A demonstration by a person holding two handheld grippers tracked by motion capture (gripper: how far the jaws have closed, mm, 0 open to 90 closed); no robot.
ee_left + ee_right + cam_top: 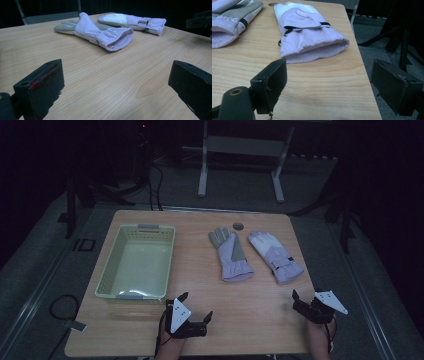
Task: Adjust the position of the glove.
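Observation:
Two lilac winter gloves lie flat on the wooden table (260,310), cuffs toward me. The left glove (231,254) shows a grey palm; the right glove (276,256) has a white fingertip patch and a black strap. My left gripper (196,305) rests near the front edge, open and holding nothing, well short of the left glove (100,32). Beyond it lies the right glove (135,21). My right gripper (306,295) stands open near the front right edge. Its own view has the right glove's cuff (312,50) just ahead of the right gripper (332,85), not touching.
A pale green plastic basket (107,285) with nothing in it stands on the table's left half. A dark round hole (238,225) sits near the far edge. The table's right edge (362,75) drops to grey floor. A white stand (240,145) is beyond the table.

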